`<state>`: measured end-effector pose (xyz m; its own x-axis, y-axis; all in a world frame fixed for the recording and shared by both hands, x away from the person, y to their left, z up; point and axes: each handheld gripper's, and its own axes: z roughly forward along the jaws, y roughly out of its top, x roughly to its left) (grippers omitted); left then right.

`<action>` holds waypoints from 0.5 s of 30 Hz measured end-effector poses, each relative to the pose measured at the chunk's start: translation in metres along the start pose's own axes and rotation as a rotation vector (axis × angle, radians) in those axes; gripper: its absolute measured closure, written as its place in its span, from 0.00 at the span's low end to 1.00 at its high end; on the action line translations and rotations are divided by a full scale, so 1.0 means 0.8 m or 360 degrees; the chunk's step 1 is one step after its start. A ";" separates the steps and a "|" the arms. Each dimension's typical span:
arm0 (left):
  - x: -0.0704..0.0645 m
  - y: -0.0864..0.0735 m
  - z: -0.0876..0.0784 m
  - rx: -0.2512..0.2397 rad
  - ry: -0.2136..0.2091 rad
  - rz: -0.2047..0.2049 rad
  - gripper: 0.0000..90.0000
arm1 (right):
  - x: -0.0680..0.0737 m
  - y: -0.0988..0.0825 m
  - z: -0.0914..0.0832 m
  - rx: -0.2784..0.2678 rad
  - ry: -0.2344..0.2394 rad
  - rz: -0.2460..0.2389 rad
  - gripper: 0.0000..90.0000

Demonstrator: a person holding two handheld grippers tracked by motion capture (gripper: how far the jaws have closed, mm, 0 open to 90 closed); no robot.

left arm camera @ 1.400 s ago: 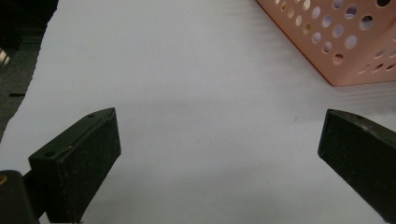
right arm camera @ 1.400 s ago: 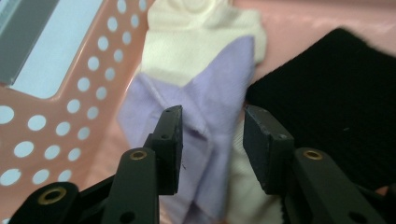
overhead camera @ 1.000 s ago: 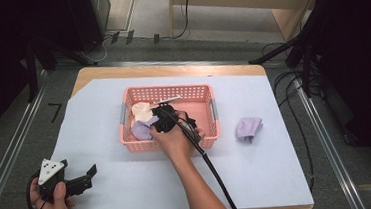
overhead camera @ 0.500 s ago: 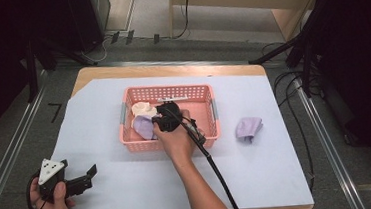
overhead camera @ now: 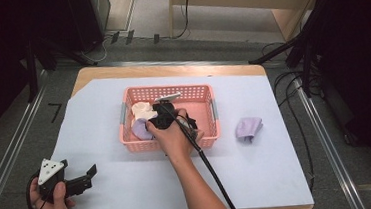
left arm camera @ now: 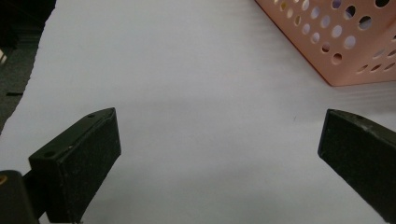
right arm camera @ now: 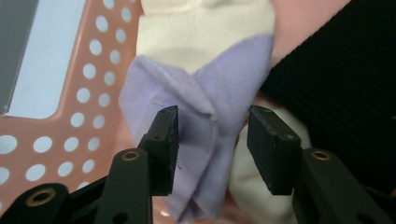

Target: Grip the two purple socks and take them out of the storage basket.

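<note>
while a purple sock point(right arm camera: 205, 116) lies between them, right gripper point(right arm camera: 212, 140) jaws gape.

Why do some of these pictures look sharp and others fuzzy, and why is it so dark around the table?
High view: the white table cover is brightly lit, while the room's edges sink into black. Right gripper view: the purple sock is soft and blurred, lying very near the right tongs. Left gripper view: the left tongs look crisp, and the pink basket slightly soft.

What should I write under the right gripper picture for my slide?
Right gripper with its jaws open around a purple cloth in the pink basket.
</note>
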<state>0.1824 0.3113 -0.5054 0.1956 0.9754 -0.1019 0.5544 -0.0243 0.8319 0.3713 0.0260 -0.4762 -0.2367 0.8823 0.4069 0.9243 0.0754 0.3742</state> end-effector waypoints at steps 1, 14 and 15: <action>0.000 0.000 0.000 0.0002 0.0001 0.0003 0.00 | 0.001 0.001 0.002 0.0059 0.0010 0.0018 0.59; -0.001 0.000 0.000 0.0002 0.0002 0.0001 0.00 | 0.003 -0.007 0.000 0.0047 0.0079 -0.0195 0.97; 0.000 0.000 0.000 0.0001 0.0002 0.0002 0.00 | 0.002 -0.008 -0.001 0.0018 0.0083 -0.0220 0.97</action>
<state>0.1825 0.3110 -0.5054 0.1952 0.9756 -0.1002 0.5548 -0.0256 0.8316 0.3650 0.0268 -0.4772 -0.3768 0.8379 0.3950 0.8851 0.2000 0.4202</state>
